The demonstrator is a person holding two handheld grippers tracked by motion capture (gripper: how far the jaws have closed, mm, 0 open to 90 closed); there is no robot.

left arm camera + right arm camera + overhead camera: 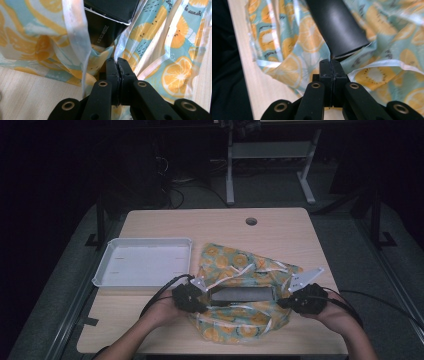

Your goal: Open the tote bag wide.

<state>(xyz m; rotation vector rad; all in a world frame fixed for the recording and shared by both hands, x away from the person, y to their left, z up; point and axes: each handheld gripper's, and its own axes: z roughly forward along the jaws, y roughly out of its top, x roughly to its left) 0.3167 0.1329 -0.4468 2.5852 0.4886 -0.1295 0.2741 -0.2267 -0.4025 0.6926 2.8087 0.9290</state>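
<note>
A cloth bag (235, 265) printed with orange slices on teal, with white ribbon ties, lies at the table's near middle. A black box (242, 294) rests in its open mouth. My left gripper (202, 302) is at the mouth's left end and my right gripper (285, 302) at its right end. In the left gripper view the jaws (117, 65) are shut on the bag's rim (122, 47), just below the black box (110, 10). The right gripper view has the right gripper (331, 65) shut on the cloth (294, 67) under the box's end (339, 27).
A white shallow tray (107, 255) stands left of the bag. A round cable hole (251, 221) sits near the table's far edge. Cables trail from both grippers across the near edge. Bare wood shows behind the bag.
</note>
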